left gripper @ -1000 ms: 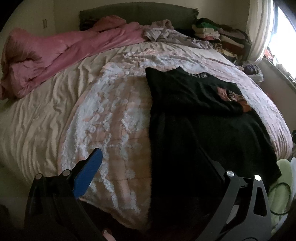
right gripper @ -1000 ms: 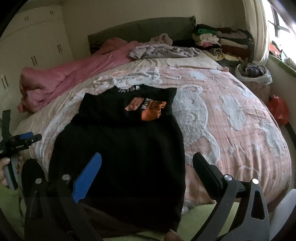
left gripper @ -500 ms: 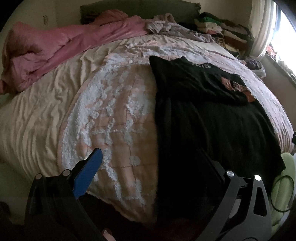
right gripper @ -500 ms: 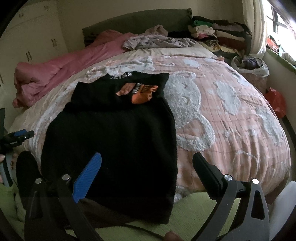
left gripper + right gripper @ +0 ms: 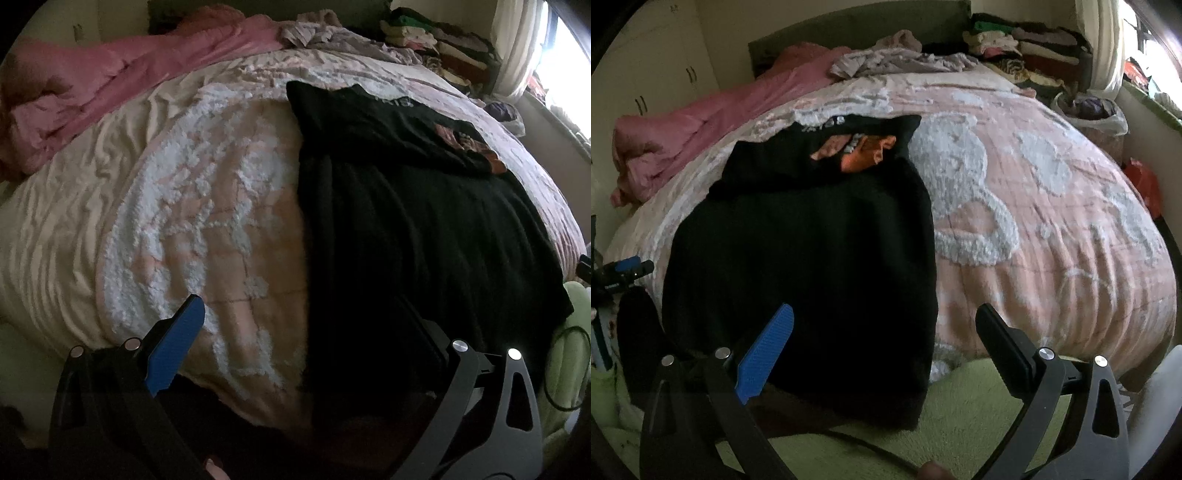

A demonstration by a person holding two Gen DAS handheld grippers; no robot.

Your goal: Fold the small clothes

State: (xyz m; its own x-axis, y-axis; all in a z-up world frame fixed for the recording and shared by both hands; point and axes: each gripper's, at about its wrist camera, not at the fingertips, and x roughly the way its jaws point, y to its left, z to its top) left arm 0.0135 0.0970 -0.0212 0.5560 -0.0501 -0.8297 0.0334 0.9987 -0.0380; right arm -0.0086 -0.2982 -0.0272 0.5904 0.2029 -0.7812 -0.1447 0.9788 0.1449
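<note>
Where hem overhangs bed, black shirt unclear

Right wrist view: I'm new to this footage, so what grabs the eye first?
The large black cotton shirt with an orange print dominates, spread flat on the pink quilted bedspread with fluffy white shapes, its hem hanging over the near edge. Behind it, a crumpled pink duvet lies on the bed's left side. Both the right tool and left tool are open, empty.

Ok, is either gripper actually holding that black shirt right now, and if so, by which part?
Nothing is held. The left gripper and the right gripper are both open above the near hem of the black shirt, gripping nothing.
</note>
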